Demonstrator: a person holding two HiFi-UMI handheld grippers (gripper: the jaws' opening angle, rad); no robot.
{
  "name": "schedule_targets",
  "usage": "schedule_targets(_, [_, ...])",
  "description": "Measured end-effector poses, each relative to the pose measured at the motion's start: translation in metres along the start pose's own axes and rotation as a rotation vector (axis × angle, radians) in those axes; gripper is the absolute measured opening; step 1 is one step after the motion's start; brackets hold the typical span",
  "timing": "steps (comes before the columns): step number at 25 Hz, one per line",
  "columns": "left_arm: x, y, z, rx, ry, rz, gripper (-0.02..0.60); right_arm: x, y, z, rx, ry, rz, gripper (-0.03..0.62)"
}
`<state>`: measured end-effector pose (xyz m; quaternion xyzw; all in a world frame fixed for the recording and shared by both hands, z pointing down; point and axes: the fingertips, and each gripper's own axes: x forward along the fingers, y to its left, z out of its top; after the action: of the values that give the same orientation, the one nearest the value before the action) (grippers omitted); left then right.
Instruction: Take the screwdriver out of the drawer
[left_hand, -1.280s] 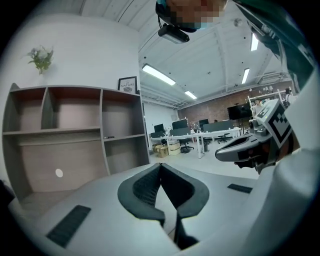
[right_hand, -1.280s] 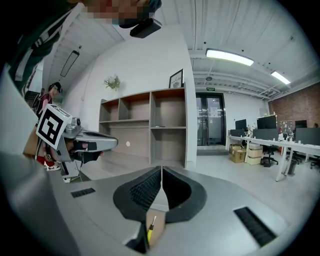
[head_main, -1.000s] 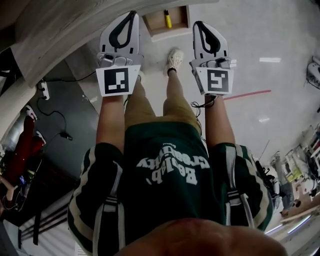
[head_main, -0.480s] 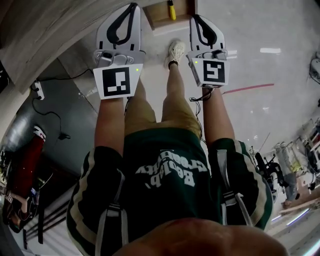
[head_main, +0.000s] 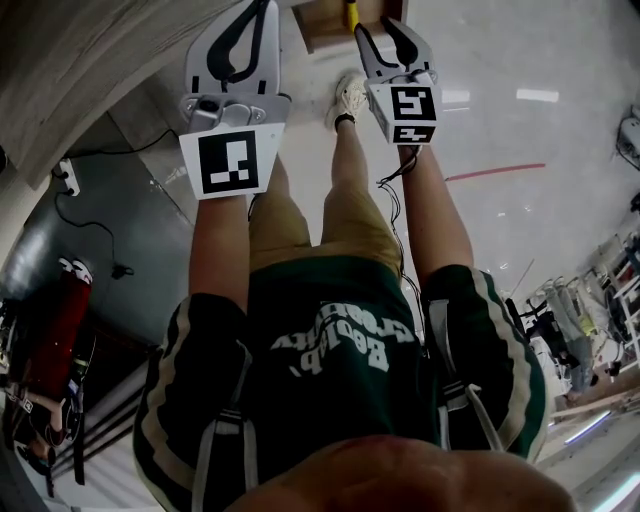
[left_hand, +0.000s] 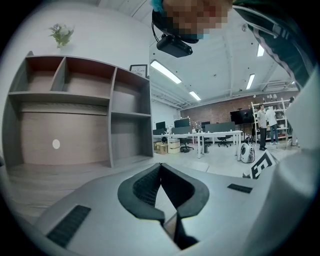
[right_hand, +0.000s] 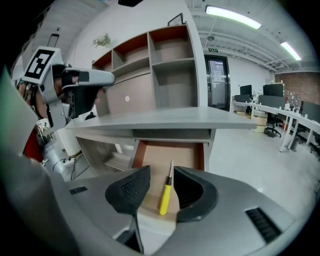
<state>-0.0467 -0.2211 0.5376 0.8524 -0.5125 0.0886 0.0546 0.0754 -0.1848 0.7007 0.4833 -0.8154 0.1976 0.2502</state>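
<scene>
The wooden drawer (right_hand: 170, 152) stands pulled out from under the grey desk top (right_hand: 165, 120). A screwdriver (right_hand: 165, 197) with a yellow handle lies on the drawer floor, its blade pointing inward. My right gripper (right_hand: 161, 172) hovers just above and in front of it, tilted downward. Its jaws are opening, and the screwdriver shows in the gap below them, untouched. In the head view the drawer (head_main: 318, 28) and screwdriver (head_main: 352, 12) sit at the top edge, beside my right gripper (head_main: 378, 28). My left gripper (head_main: 262, 12) is to the left over the desk, its tips together and empty.
A grey shelf unit (left_hand: 80, 110) stands on the desk. My left gripper (right_hand: 75, 85) shows at the left of the right gripper view. On the floor are the person's shoe (head_main: 348, 95), a power strip (head_main: 66, 175) and a red line (head_main: 495, 172).
Both grippers have moved down and forward toward the drawer. The right gripper tipped downward and its jaws went from shut to apart. The drawer has slid to the top edge of the head view.
</scene>
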Motion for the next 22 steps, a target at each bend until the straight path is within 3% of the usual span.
schedule_targets(9, [0.011, 0.010, -0.007, -0.025, 0.019, -0.004, 0.017, 0.056, -0.010, -0.050, -0.002, 0.225, -0.012, 0.184])
schedule_targets(22, [0.006, 0.042, -0.029, -0.042, 0.053, 0.001, 0.017, 0.108, -0.008, -0.077, -0.026, 0.373, -0.039, 0.184])
